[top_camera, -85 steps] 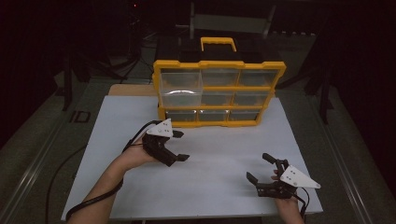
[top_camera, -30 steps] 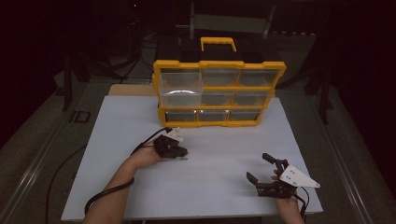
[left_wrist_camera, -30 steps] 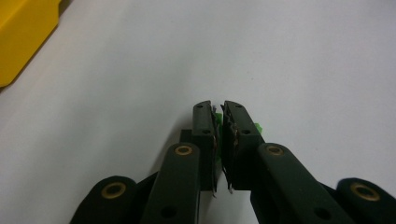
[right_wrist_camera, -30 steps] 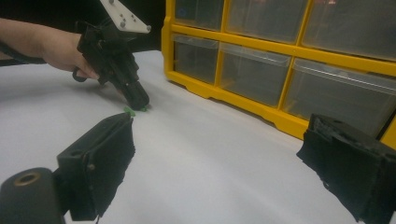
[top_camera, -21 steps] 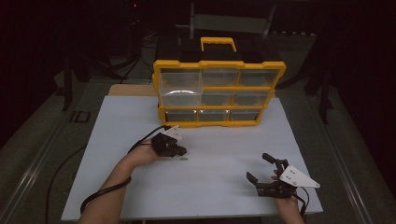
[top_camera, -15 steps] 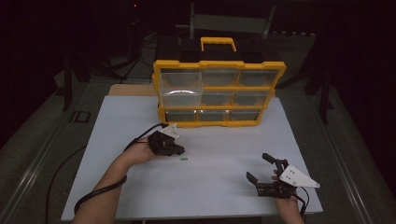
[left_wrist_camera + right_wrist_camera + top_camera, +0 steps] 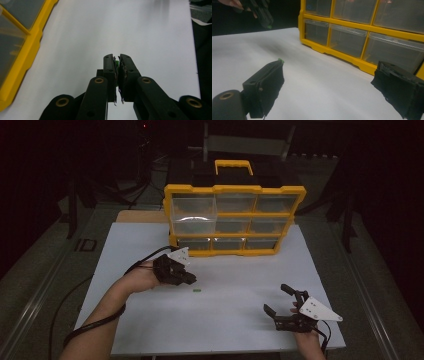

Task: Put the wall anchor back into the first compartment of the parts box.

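My left gripper (image 7: pixel 190 279) hovers over the white table (image 7: pixel 150 320), left of centre, in front of the yellow organizer (image 7: pixel 295 195). Its jaws are shut on a tiny green piece (image 7: pixel 116 62) pinched at the tips of the gripper (image 7: pixel 117 58). A second small green piece (image 7: pixel 196 290) lies on the table just right of it and also peeks past my right gripper's near jaw (image 7: pixel 280 60). My right gripper (image 7: pixel 276 299) rests open near the front right edge, nothing between the jaws of the gripper (image 7: pixel 330 65). The left gripper (image 7: pixel 263 15) appears far off there, green at its tip.
The organizer stands upright at the table's back, with clear drawers (image 7: pixel 270 225) in three rows and a yellow handle (image 7: pixel 233 166) on top. Its top-left drawer (image 7: pixel 194 212) sticks out toward me. Dark floor surrounds the table.
The left gripper, open 2.8 s ago, had shut low at the table a second ago and has since risen with a green piece in its tips. The right gripper has not moved.
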